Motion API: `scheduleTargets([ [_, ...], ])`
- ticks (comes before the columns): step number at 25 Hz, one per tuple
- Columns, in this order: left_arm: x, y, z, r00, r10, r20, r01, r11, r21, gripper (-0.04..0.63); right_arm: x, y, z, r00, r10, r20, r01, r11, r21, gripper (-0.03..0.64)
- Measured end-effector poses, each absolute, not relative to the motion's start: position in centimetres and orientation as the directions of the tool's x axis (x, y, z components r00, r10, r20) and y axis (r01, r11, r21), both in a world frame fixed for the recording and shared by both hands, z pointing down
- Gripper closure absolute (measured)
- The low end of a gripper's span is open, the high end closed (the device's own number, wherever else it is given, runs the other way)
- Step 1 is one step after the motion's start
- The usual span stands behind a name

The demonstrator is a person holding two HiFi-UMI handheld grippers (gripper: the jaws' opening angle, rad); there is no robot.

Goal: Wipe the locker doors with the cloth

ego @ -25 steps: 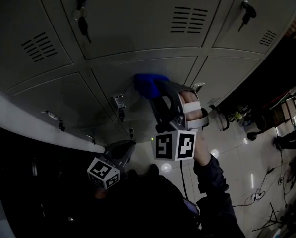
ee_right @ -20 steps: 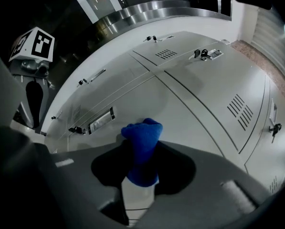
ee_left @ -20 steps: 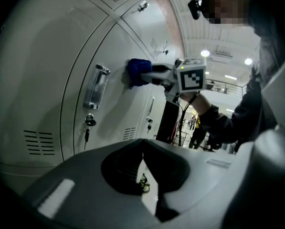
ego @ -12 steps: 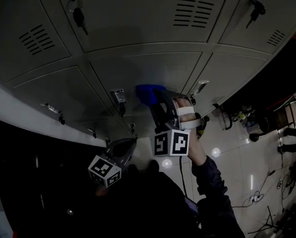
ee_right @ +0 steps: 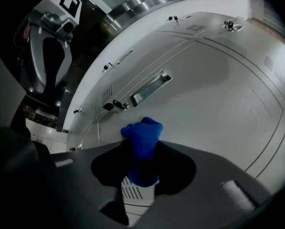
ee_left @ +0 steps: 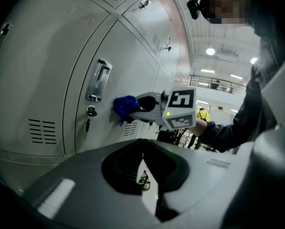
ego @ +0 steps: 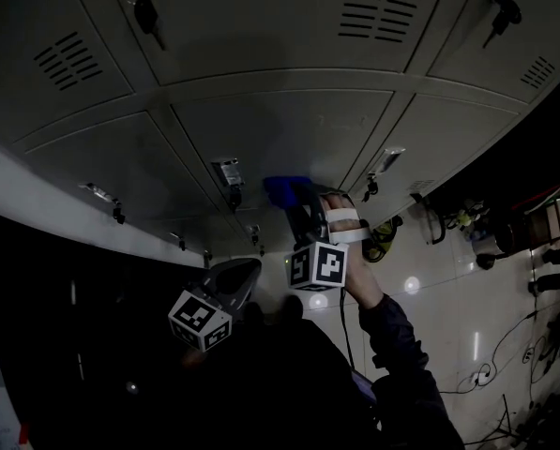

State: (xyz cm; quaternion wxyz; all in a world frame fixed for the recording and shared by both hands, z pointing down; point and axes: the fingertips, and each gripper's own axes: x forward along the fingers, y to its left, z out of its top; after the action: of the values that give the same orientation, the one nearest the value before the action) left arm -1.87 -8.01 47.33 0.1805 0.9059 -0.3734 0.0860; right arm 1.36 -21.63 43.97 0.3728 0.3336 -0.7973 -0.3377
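A bank of grey metal locker doors [ego: 261,26] fills the head view, seen steeply from above. The wiping step is under way on the middle-row grey door [ego: 298,129].

The right claw [ego: 295,201] reaches to this door's lower half and is clamped on a bunched bright blue cloth [ee_right: 142,137], which sticks out past its tips against the metal. The left claw [ee_left: 142,157] hangs low and apart from the lockers, its tips pinched together with nothing between them.

The cloth sits near the door's latch-side edge, just beside the recessed silver handle [ego: 228,171].

Judging by this, the next move is probably a sweep toward the door's bottom edge or its far side. It calls for steady pressure and for steering the cloth clear of the handle and the small dark lock [ego: 234,196] below it.

Compared with a second ago, the cloth has travelled from near the door's top edge down to handle level.
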Motion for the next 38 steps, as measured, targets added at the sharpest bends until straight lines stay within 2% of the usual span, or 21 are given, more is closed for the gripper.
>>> scheduleTargets([
  [13,-2.4,-7.3,47.9,0.668,-0.672,0.321,-0.744,-0.611,0.269,0.615,1.5,-21.6,55.3,-0.452,-0.732,0.510,-0.198,0.639,0.743,0.489],
  [24,-2.5,-6.6,47.7,0.639,-0.695,0.330,-0.769,-0.581,0.266,0.615,1.3,-21.4,58.3,-0.468,-0.684,0.560,-0.187,0.696,0.693,0.489],
  [31,-1.8,-6.8,47.3,0.650,-0.684,0.331,-0.759,-0.606,0.237,0.615,2.8,-19.6,48.8,-0.537,-0.711,0.454,-0.263,0.652,0.711,0.492],
  [38,0.6,-7.4,46.6,0.691,-0.659,0.298,-0.722,-0.648,0.241,0.615,6.1,-18.7,33.9,-0.545,-0.802,0.246,-0.336,0.477,0.812,0.492],
])
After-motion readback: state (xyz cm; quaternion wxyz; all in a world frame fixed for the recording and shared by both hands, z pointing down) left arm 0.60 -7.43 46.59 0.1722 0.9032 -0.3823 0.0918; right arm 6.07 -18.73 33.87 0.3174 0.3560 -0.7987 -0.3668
